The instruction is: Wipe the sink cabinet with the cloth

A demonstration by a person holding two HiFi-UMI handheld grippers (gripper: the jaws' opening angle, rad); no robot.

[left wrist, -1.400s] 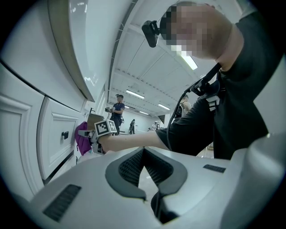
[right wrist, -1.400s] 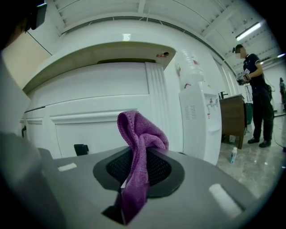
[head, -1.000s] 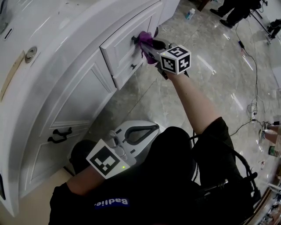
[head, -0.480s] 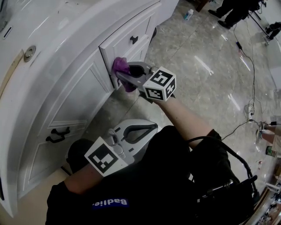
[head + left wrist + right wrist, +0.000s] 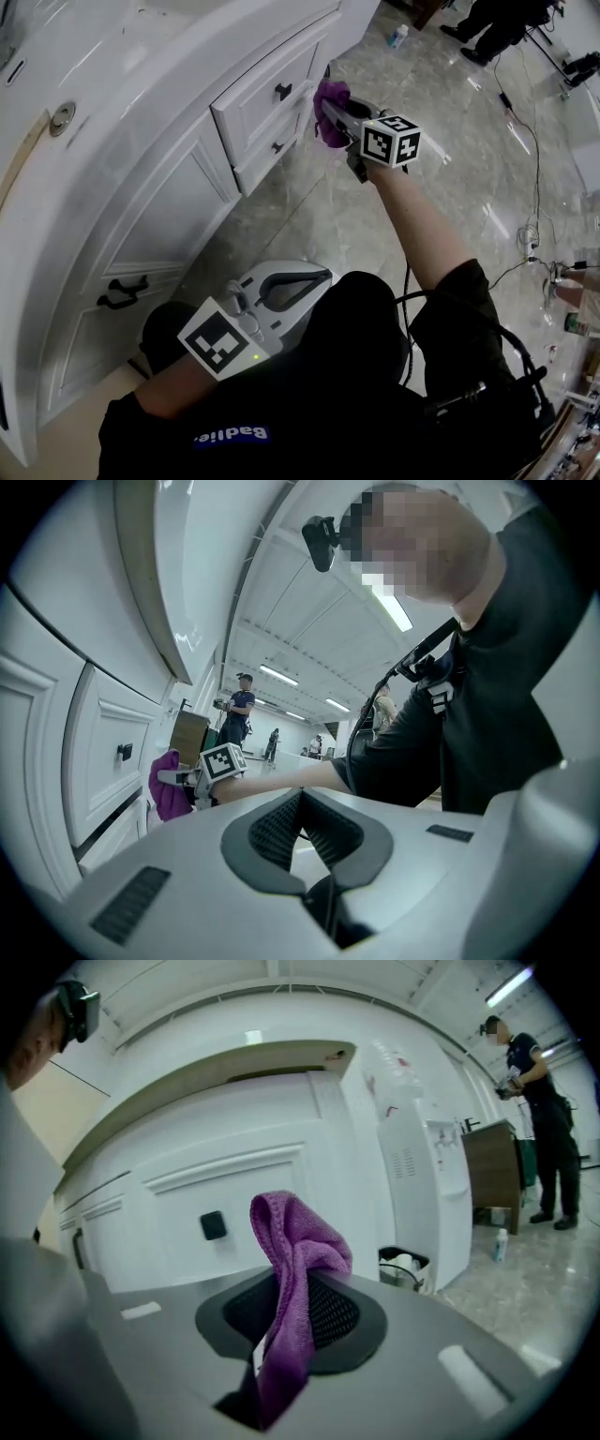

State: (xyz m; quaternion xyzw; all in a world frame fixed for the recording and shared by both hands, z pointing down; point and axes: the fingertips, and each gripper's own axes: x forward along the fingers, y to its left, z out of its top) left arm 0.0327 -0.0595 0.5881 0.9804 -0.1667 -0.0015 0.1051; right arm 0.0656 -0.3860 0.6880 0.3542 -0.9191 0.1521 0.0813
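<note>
The white sink cabinet [image 5: 169,187] runs down the left of the head view, with two drawers [image 5: 258,98] at its far end. My right gripper [image 5: 339,111] is shut on a purple cloth [image 5: 330,98] and holds it against the right end of the drawers, beside the black knob [image 5: 282,91]. In the right gripper view the cloth [image 5: 295,1241] stands up out of the gripper [image 5: 298,1283], close to the drawer front [image 5: 234,1185] and its knob [image 5: 213,1225]. My left gripper [image 5: 323,274] rests low by my lap, shut on nothing; in its own view the gripper [image 5: 300,799] points towards the cloth [image 5: 169,787].
Black door handles [image 5: 127,291] sit on the near cabinet door. A small bottle [image 5: 400,35] and cables [image 5: 539,187] lie on the glossy stone floor. A person's feet [image 5: 487,28] show far right. A white dispenser [image 5: 412,1166] and a bin [image 5: 405,1265] stand past the cabinet's end.
My right gripper has swept the cloth from the drawers' left edge up and right to their far end. The left gripper has stayed put.
</note>
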